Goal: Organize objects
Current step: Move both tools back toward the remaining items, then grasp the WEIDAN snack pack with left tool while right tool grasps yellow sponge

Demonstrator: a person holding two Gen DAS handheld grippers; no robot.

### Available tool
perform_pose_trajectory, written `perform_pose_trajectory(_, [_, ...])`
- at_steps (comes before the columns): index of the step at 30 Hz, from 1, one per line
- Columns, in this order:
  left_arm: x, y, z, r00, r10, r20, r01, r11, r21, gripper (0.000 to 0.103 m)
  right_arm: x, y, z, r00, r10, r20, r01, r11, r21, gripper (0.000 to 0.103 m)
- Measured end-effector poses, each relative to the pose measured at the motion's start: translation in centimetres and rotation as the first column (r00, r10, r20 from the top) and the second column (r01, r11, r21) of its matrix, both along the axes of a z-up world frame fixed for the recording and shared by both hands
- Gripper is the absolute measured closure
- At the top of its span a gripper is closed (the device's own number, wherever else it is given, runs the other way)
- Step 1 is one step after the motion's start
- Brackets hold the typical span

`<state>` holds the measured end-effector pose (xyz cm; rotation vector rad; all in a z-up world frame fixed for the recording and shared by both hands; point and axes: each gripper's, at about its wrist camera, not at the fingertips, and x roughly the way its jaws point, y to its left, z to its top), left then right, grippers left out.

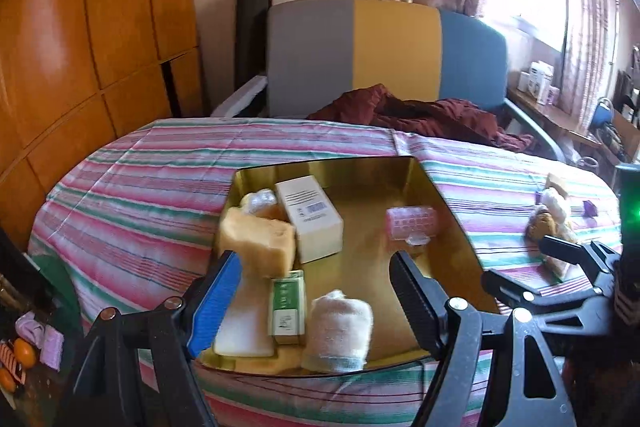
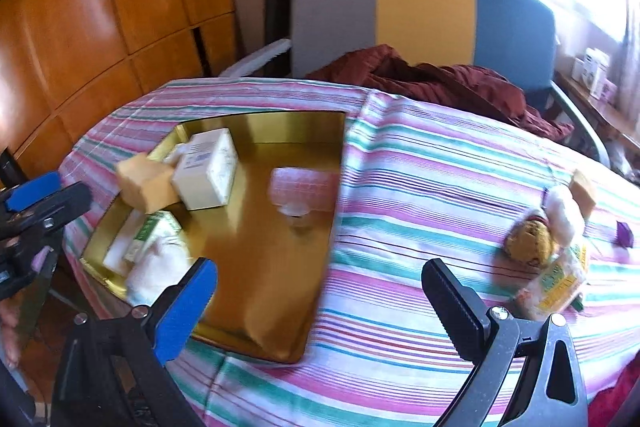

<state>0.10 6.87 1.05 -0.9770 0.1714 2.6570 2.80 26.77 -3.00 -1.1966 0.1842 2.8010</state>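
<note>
Both grippers empty, jaws apart. Your right gripper (image 2: 316,291) is nearer the loose cluster at the worktop's right: brown knitted ball (image 2: 528,239), white fluffy bundle (image 2: 564,211), clear yellow-printed packet (image 2: 554,285), lying right and slightly far. Shallow gold metal tray (image 2: 264,291) on the left holds white box (image 2: 208,175), tan sponge block (image 2: 144,185), pink grid-lidded case (image 2: 304,187). Your left gripper (image 1: 316,287) hovers over the tray.
</note>
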Motion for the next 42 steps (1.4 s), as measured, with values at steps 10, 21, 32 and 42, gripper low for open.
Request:
perform_pose_trajectory(10, [-0.4, 3.6, -0.1, 0.992, -0.122, 0.042, 0.122, 0.992, 0.018, 0.025, 1.7, 9.3, 0.9, 0.981, -0.192, 0.034, 0.194, 0.979, -0.057, 0.000])
perform_pose_trajectory(21, [1.0, 11.9, -0.5, 0.926, -0.363, 0.104, 0.363, 0.932, 0.018, 0.025, 6.7, 25.9, 2.3, 0.849, -0.528, 0.027, 0.528, 0.845, -0.084, 0.000])
perform_pose_trajectory(32, [1.5, 23.3, -4.5, 0.804, -0.530, 0.270, 0.554, 0.833, -0.014, 0.037, 9.9, 31.9, -0.2, 0.757, -0.649, 0.075, 0.645, 0.724, -0.245, 0.000])
perform_pose_trajectory(42, [3.8, 33.1, -8.3, 0.637, -0.711, 0.299, 0.755, 0.653, -0.058, 0.041, 9.4, 31.8, -0.7, 0.783, -0.615, 0.097, 0.613, 0.734, -0.292, 0.000])
